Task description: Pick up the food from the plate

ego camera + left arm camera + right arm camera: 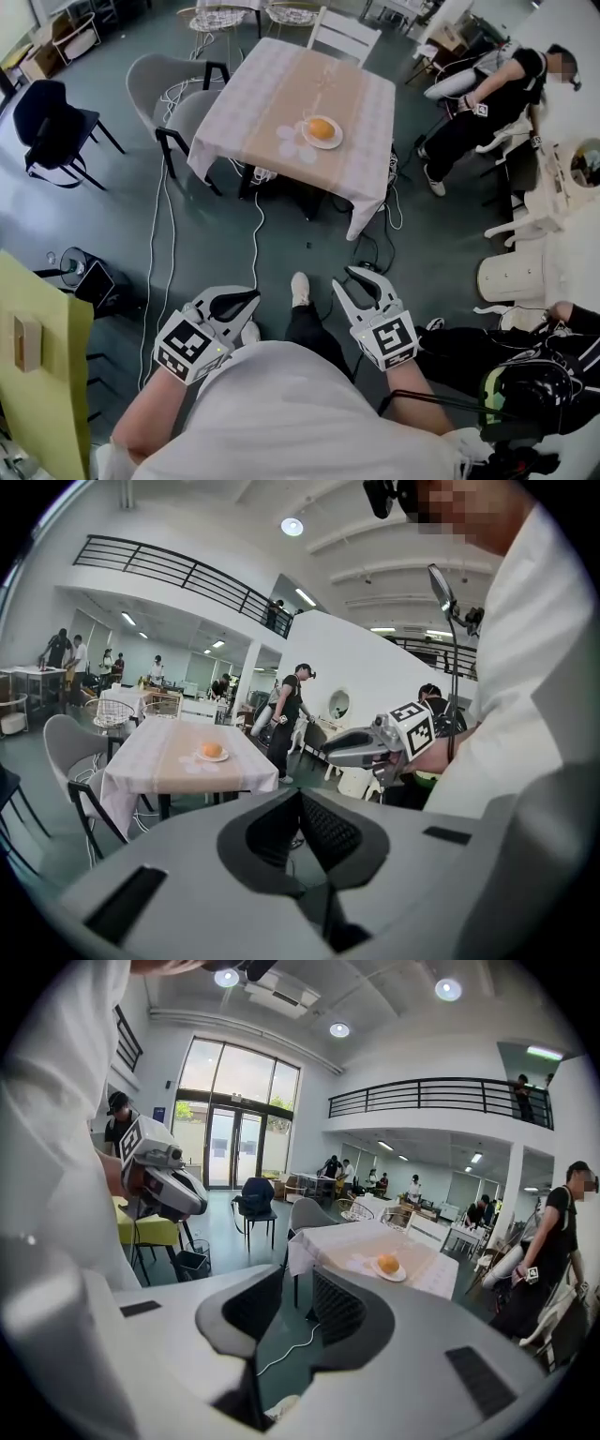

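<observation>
Close against the person's white-shirted chest, both grippers are held side by side and point forward. The left gripper (300,797) has its grey jaws drawn together so that the dark ribbed pads meet at the tips, with nothing between them. The right gripper (298,1283), just to its right, has its jaws a narrow gap apart; through that gap only the grey-green floor (441,244) and a thin white cable (291,1344) show, so it grips nothing.

Just ahead of the two sets of tips, and between them, sits the person's own pale shoe (299,289). Well ahead of both jaws stands a square table under a pale chequered cloth with a tan runner (281,112). On the runner rests a small white round plate (336,142), and the round orange food (321,128) lies on that plate, untouched and far from either gripper. It sits left of the left jaws' line and right of the right jaws' line.

Beyond the left jaws, beside the table's left edge, are two grey shell chairs (155,80). Far off to the right of the right jaws, a person in black (487,103) sits on a white chair.
</observation>
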Demonstrator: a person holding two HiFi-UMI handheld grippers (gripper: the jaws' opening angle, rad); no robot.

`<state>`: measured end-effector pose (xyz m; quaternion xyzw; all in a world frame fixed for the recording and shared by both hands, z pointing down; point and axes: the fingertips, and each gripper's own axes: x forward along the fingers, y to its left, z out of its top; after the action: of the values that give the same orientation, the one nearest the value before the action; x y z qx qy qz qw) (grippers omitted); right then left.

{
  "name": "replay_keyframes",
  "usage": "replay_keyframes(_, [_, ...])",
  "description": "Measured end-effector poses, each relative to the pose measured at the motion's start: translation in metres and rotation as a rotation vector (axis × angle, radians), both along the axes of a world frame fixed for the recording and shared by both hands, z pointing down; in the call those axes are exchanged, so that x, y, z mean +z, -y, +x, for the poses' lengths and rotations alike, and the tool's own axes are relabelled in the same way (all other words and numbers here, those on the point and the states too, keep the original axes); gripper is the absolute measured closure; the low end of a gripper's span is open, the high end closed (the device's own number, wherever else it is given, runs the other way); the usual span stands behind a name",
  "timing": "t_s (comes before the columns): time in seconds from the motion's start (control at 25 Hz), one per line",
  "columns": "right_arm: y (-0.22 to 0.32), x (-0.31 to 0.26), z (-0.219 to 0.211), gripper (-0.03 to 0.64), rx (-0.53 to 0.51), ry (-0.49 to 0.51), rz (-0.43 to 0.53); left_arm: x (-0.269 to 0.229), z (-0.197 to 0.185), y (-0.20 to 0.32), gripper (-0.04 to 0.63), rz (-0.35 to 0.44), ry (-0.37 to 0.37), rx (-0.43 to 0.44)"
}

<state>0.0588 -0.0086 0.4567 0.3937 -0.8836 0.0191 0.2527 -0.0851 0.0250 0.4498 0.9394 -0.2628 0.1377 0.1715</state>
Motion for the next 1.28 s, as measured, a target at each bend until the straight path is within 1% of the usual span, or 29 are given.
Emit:
replay_keyframes(0.12, [0.044,0.012,0.000,0.518,-0.036,-0.005,-0.009,0.006,-0.007,0.033,0.586,-0.008,0.018,-0.041])
replay_keyframes(0.24, [0.095,0.024,0.006,0.499,-0.069,-0.008,-0.007,0.006,-0.006,0.072,0.586,-0.015,0.022,-0.101])
replay_keyframes(0.36, [0.156,0.032,0.016,0.465,-0.097,0.005,-0.009,-0.005,0.009,0.115,0.586,-0.014,-0.001,-0.150])
replay_keyframes(0.44, [0.196,0.036,0.023,0.448,-0.126,0.009,-0.006,-0.017,0.023,0.142,0.586,0.002,-0.015,-0.159])
replay_keyframes(0.56, [0.255,0.051,0.033,0.424,-0.172,-0.016,-0.014,-0.026,0.040,0.182,0.586,0.007,-0.017,-0.184])
replay_keyframes(0.68, [0.315,0.074,0.044,0.405,-0.201,-0.041,-0.034,-0.030,0.051,0.216,0.581,-0.009,-0.019,-0.234])
replay_keyframes(0.72, [0.334,0.082,0.047,0.388,-0.210,-0.049,-0.041,-0.030,0.054,0.225,0.574,-0.017,-0.018,-0.252])
replay_keyframes(0.8, [0.369,0.099,0.050,0.352,-0.230,-0.073,-0.049,-0.030,0.056,0.240,0.566,-0.032,-0.015,-0.289])
replay_keyframes(1.0, [0.441,0.144,0.054,0.303,-0.282,-0.174,-0.070,-0.027,0.053,0.268,0.566,-0.060,0.007,-0.402])
replay_keyframes(1.12, [0.468,0.173,0.053,0.283,-0.287,-0.211,-0.108,-0.025,0.048,0.277,0.566,-0.080,0.020,-0.447])
replay_keyframes(1.28, [0.492,0.206,0.053,0.262,-0.279,-0.257,-0.145,-0.028,0.043,0.286,0.566,-0.087,0.043,-0.478])
